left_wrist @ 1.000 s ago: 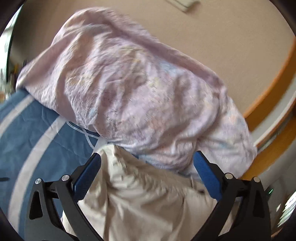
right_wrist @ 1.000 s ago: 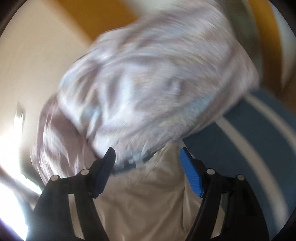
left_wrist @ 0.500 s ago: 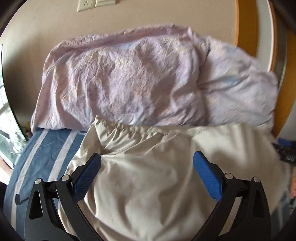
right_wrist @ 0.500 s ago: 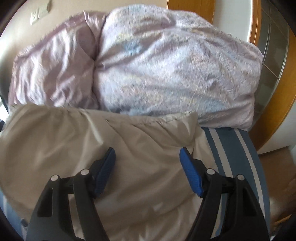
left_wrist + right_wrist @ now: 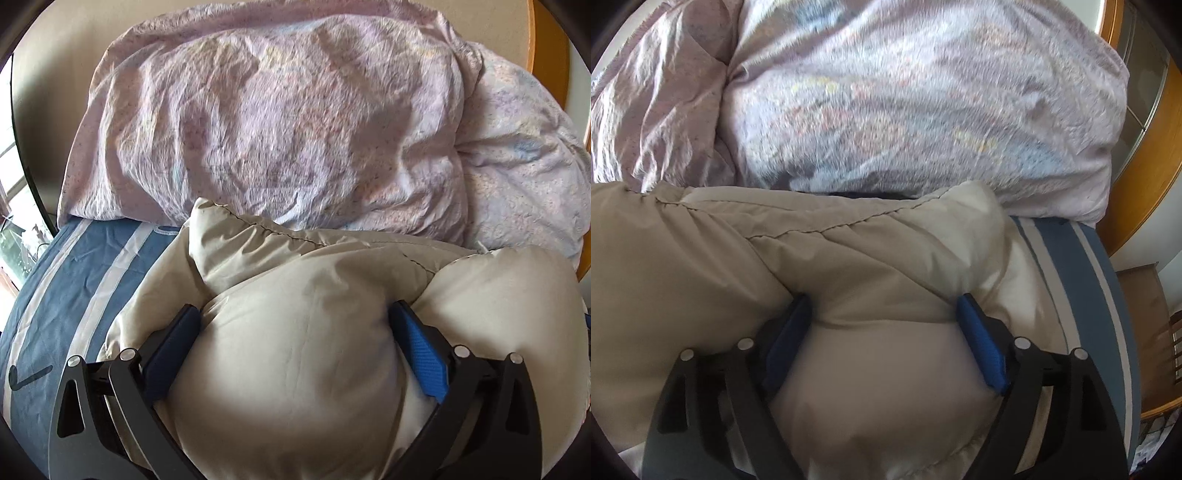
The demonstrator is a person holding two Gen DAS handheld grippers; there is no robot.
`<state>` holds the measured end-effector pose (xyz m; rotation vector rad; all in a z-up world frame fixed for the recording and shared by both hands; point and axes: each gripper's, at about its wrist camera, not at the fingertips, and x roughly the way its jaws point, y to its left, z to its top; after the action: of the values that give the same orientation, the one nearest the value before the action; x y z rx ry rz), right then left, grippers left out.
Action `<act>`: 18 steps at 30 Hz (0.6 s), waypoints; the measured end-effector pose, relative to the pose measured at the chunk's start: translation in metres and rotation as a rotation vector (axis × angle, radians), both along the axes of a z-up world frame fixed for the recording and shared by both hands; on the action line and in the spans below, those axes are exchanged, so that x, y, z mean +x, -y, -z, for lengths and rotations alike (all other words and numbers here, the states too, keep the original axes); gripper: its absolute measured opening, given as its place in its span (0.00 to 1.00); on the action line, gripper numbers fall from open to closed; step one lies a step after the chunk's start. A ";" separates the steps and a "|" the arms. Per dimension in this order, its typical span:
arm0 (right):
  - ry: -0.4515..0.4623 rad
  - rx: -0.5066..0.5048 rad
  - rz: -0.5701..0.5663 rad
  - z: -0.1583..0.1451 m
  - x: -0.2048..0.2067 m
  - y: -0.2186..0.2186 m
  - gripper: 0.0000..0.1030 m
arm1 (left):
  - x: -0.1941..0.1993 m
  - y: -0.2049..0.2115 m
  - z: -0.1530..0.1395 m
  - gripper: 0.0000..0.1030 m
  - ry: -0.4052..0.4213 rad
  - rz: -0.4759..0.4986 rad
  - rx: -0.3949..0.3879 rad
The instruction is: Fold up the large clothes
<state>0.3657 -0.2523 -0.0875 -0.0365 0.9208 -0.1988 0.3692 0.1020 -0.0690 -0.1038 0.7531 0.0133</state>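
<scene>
A beige puffy jacket lies on the bed and fills the lower half of both views. My left gripper is wide open and pressed down into its padding, which bulges up between the blue pads. My right gripper is also wide open and sunk into the jacket near its right end, blue pads on either side of a bulge. A stitched seam runs across the jacket just beyond the fingers. The fingertips are partly buried in fabric.
Two lilac floral pillows lie against the wall just behind the jacket. A blue sheet with white stripes shows at the bed's sides. A wooden frame and a chair stand at the right.
Both grippers have come down onto the jacket and pushed into it; earlier they hovered above it. The jacket now bulges between the open jaws. The pillows look closer.
</scene>
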 end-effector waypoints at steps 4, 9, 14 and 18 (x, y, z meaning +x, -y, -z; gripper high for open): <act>-0.002 0.029 0.002 0.008 0.003 0.006 0.82 | 0.005 0.004 0.004 0.99 -0.011 -0.002 0.022; 0.005 0.053 0.008 0.009 -0.001 0.013 0.82 | 0.005 0.004 0.002 0.99 -0.037 0.002 0.036; 0.080 0.128 0.029 -0.017 -0.037 0.027 0.79 | -0.020 -0.011 -0.014 0.99 -0.013 0.004 0.045; 0.133 0.135 0.036 -0.031 -0.068 0.041 0.79 | -0.031 -0.021 -0.015 0.99 0.018 -0.007 0.082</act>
<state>0.2977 -0.2932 -0.0564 0.1169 0.8006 -0.1705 0.3387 0.1228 -0.0536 -0.0280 0.7332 0.0500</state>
